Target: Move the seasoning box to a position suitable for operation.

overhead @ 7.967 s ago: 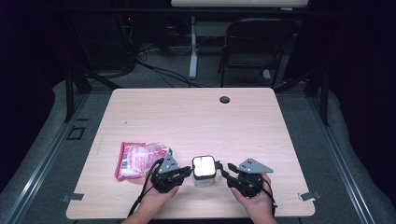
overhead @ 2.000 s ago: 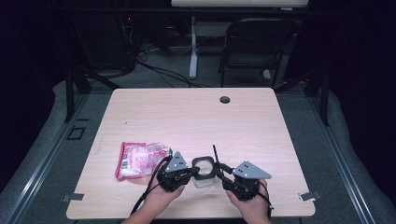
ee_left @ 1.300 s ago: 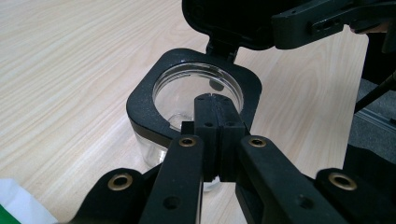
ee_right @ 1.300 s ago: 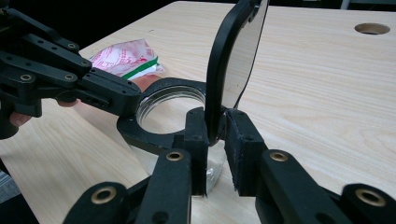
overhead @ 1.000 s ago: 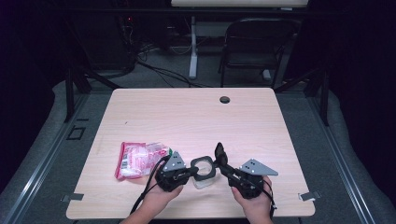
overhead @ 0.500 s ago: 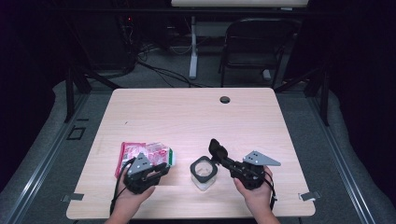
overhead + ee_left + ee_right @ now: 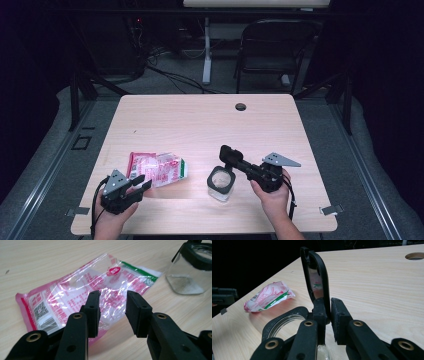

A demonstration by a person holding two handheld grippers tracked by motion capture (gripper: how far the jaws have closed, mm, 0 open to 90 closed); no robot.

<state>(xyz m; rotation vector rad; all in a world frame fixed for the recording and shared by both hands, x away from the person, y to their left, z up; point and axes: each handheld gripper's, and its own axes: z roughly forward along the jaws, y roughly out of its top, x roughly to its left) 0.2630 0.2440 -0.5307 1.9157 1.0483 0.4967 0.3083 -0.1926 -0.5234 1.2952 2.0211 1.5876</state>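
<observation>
Left gripper (image 7: 134, 186), at the surface's (image 7: 200, 125) front-left corner, is held low in the left hand (image 7: 107, 217), nearly level, aimed at the pink packet (image 7: 156, 168). Its fingers (image 7: 93, 308) are spread, having just been opening; nothing is pinched. In the left gripper view the packet lies flat just beyond the tips, w/ a corner reaching under the left finger; whether it touches cannot be told.

Right gripper (image 7: 229, 154), in the right hand (image 7: 272, 197) at front centre-right, points left and away. Its fingers (image 7: 320, 311) are pressed together on the hinged lid (image 7: 315, 277) of the glass jar (image 7: 220, 182), pinching it near the hinge. The lid stands upright, swung open above the jar's black rim (image 7: 282, 321).

The jar stands on the surface between the two hands, near the front edge, well apart from the packet. The packet lies left of the jar, clear film w/ red print and a green strip at one end.

Round cable hole (image 7: 241, 106) sits near the far edge. Behind the surface, a chair (image 7: 272, 50) and floor cables in the dark.
</observation>
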